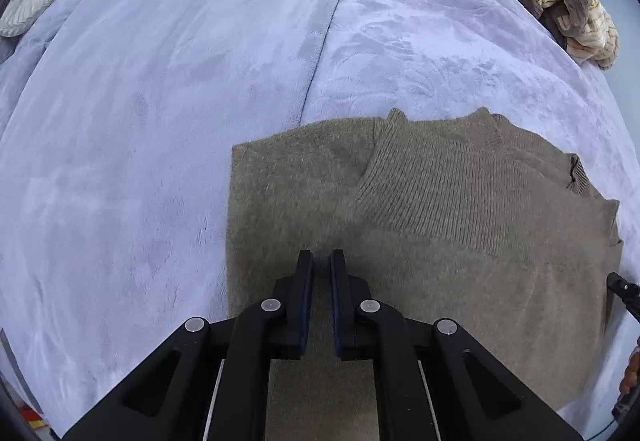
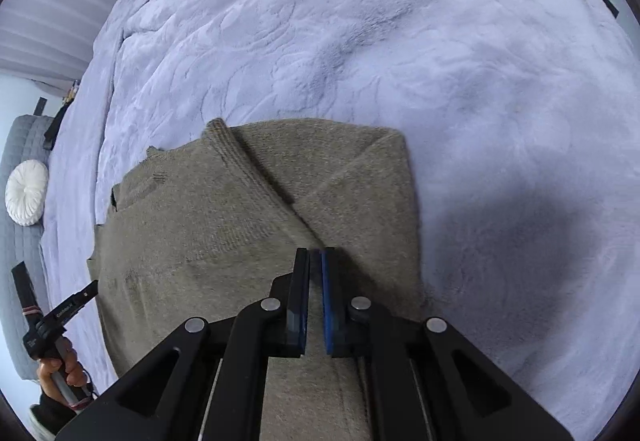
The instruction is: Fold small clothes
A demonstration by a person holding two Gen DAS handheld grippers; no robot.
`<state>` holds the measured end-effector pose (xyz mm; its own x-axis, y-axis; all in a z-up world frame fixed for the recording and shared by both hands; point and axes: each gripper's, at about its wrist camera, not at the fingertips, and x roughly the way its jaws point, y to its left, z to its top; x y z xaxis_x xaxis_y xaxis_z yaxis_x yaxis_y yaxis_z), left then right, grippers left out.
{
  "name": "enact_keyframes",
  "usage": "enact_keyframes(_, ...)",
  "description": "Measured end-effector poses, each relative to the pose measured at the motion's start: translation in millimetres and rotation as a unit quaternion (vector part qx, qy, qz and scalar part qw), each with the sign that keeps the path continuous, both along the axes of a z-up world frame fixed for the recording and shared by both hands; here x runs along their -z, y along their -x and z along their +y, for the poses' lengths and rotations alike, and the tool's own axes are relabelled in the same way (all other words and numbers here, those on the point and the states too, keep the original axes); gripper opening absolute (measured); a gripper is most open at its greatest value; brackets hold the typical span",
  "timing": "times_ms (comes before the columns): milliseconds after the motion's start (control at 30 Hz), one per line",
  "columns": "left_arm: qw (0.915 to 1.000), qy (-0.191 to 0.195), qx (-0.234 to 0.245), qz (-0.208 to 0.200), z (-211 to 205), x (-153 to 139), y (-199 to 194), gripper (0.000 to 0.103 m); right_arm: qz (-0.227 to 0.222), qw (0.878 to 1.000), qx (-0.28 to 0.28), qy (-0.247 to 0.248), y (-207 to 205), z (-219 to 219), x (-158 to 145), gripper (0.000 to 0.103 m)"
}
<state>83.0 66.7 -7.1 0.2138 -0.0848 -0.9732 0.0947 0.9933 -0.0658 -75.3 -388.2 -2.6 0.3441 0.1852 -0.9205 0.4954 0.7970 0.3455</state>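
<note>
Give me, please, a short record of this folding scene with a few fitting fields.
surface: lilac plush blanket
garment: olive-brown knit sweater, lying flat, sides folded in
left gripper: shut, above the sweater, holding nothing
right gripper: shut, above the sweater, holding nothing
elsewhere: pile of clothes at far edge; round white cushion

Olive-brown ribbed knit sweater (image 1: 460, 209) laid on pale lavender blanket (image 1: 180, 101) embossed with leaf pattern. Cream garment with thin dark stripes (image 1: 560, 1) heaped with grey-brown clothes. White pleated round cushion (image 2: 27, 192) seen. Black grippers fitted with blue pads (image 2: 328, 297).
</note>
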Motion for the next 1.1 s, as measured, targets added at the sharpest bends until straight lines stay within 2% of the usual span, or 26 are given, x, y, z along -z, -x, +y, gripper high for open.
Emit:
enact_keyframes(200,0.9997,0.001,-0.002,0.024,6,-15,41,0.01,-0.005,0.999,0.02,-0.031,40,-10,-12,0.011)
enact_keyframes(300,0.9992,0.002,-0.001,0.041,1,-22,67,0.01,-0.002,0.999,0.027,-0.046,63,-6,-14,0.014)
enact_keyframes(400,0.9989,0.0,0.002,0.047,-5,-29,89,0.01,0.001,0.997,0.038,-0.066,86,1,-14,0.02)
enact_keyframes(533,0.9985,0.0,0.015,0.053,-14,-39,113,0.01,0.003,0.995,0.046,-0.084,109,15,-16,0.036)
enact_keyframes(567,0.9984,0.0,0.019,0.053,-15,-41,118,0.014,0.003,0.995,0.046,-0.087,113,19,-16,0.04)
enact_keyframes(600,0.9983,0.0,0.026,0.052,-17,-44,124,0.046,0.003,0.995,0.045,-0.089,117,24,-17,0.041)
enact_keyframes(633,0.9984,-0.002,0.029,0.049,-18,-47,128,0.092,0.004,0.995,0.045,-0.091,120,28,-18,0.042)
enact_keyframes(667,0.9989,-0.003,0.029,0.036,-15,-53,136,0.101,0.004,0.995,0.046,-0.092,122,32,-19,0.044)
enact_keyframes(733,0.9988,-0.002,0.046,0.015,-16,-62,143,0.102,0.003,0.994,0.049,-0.098,128,41,-23,0.049)
enact_keyframes(900,0.9959,0.004,0.089,0.015,-14,-65,154,0.102,-0.008,0.994,0.051,-0.095,138,72,-35,0.066)
enact_keyframes(967,0.9944,0.011,0.104,0.017,-12,-66,154,0.102,-0.012,0.994,0.056,-0.094,143,86,-40,0.078)
enact_keyframes(1100,0.992,0.04,0.119,0.015,-6,-79,151,0.102,-0.035,0.993,0.068,-0.094,159,124,-55,0.091)
